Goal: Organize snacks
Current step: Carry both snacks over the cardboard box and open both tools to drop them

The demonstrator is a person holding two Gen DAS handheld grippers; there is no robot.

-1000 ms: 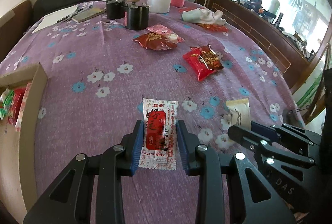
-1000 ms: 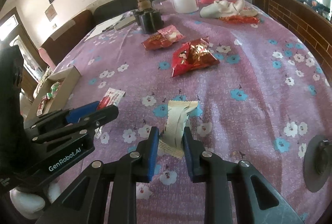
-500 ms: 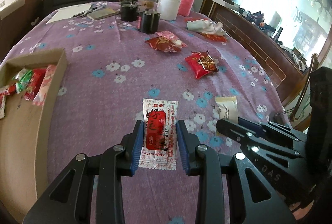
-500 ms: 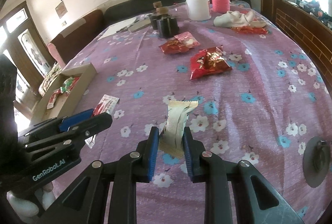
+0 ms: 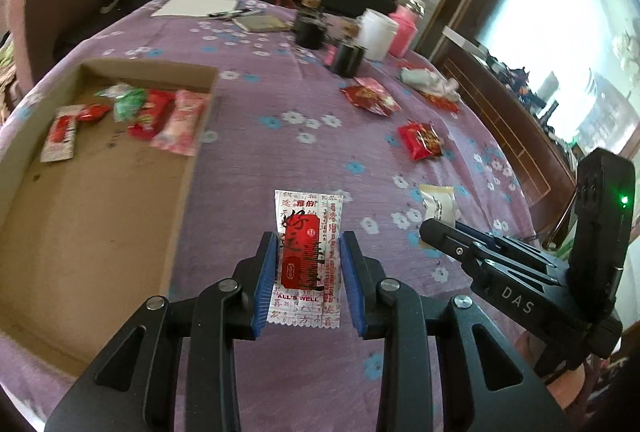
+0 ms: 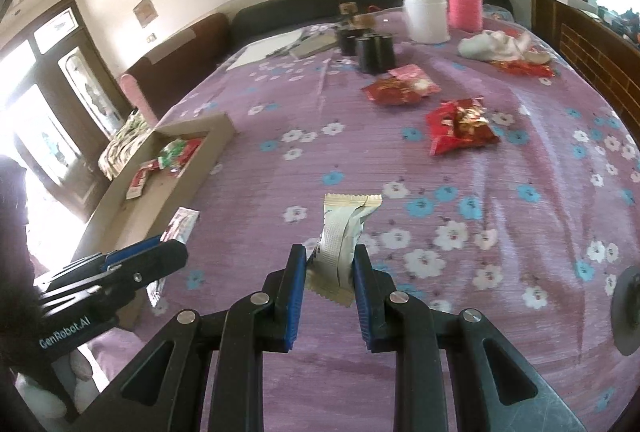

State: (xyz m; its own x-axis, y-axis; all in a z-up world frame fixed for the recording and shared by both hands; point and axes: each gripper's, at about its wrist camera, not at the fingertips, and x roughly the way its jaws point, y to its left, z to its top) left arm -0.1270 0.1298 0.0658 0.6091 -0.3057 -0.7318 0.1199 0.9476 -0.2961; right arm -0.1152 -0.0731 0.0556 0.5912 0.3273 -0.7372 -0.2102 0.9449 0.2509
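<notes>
My left gripper [image 5: 307,264] is clamped on a flat white sachet with a red label [image 5: 307,256], its blue pads [image 5: 267,272] pressing both long edges so the packet stands upright between them, above the purple flowered tablecloth [image 5: 256,136]. My right gripper [image 6: 330,280] is closed on a cream-coloured wrapped snack [image 6: 343,232], which sticks up past the fingertips with its crimped top edge bent over.

Seen from the left wrist, the right gripper sits just to the right, its snack poking out ahead of it. From the right wrist, the left gripper shows at the lower left, with the white sachet just beyond its tips.

To the left of my left gripper lies an open cardboard box [image 5: 188,168]. In its far end are several snacks: a white and red sachet [image 5: 60,132], a green wrapper [image 5: 128,104], a red packet [image 5: 150,116] and a pink packet [image 5: 180,122].

Farther out on the cloth, a red and gold snack bag [image 6: 460,126] lies well apart from the box, and beyond it a pile of red and pink packets [image 6: 400,86]. Near the far edge stand black canisters [image 6: 370,50], a white tub [image 6: 426,16], a pink bottle [image 6: 464,2] and a crumpled white cloth [image 6: 496,46].
</notes>
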